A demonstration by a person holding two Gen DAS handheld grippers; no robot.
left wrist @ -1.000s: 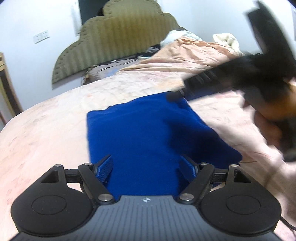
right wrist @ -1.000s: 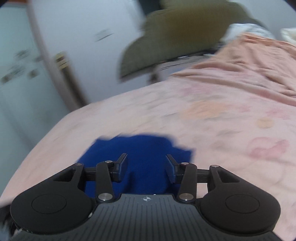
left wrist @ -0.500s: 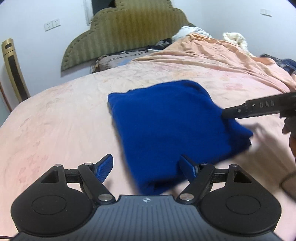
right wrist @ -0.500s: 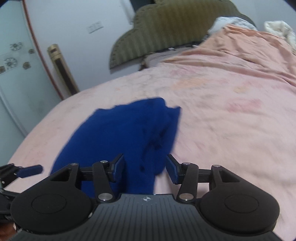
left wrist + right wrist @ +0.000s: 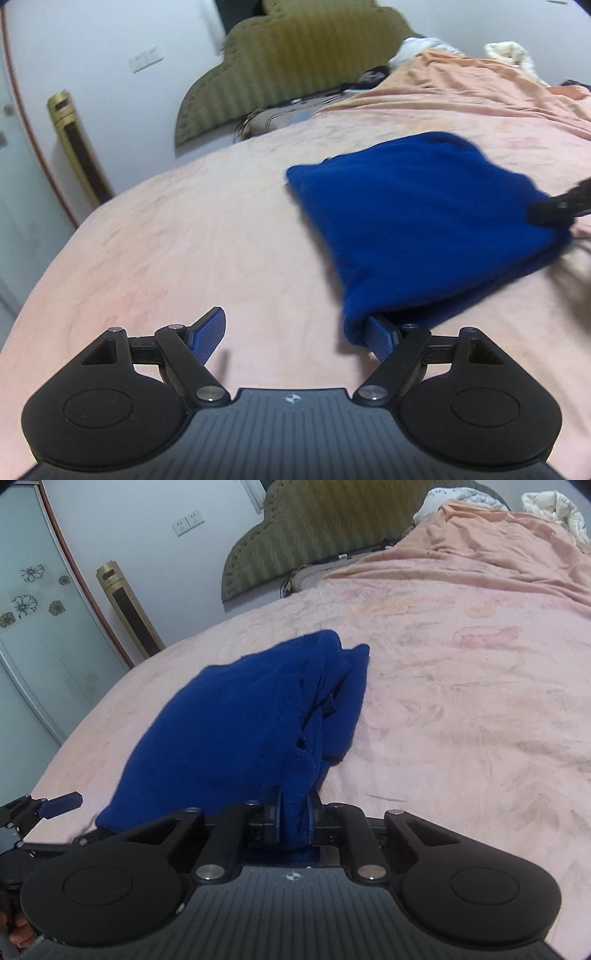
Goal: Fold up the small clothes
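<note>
A folded blue garment (image 5: 417,218) lies on the pink bed sheet (image 5: 192,236). My right gripper (image 5: 293,808) has its jaws closing, and the pads press on the near edge of the blue garment (image 5: 236,731). From the left wrist view, the right gripper (image 5: 554,206) bites the cloth's right side. My left gripper (image 5: 291,328) stands wide, still opening, with bare sheet between its fingers. Its right finger (image 5: 380,332) is tucked under the garment's near corner. The left gripper (image 5: 55,801) shows at the lower left of the right wrist view.
An olive padded headboard (image 5: 295,66) stands at the far end of the bed. A peach blanket (image 5: 498,546) and white bedding (image 5: 554,506) are heaped at the back right. A gold tower appliance (image 5: 129,609) and a glass door (image 5: 33,627) stand left of the bed.
The right gripper's jaws have gone from apart to shut on the garment's near edge. In the left wrist view the garment has shifted right, and its corner now covers the right finger.
</note>
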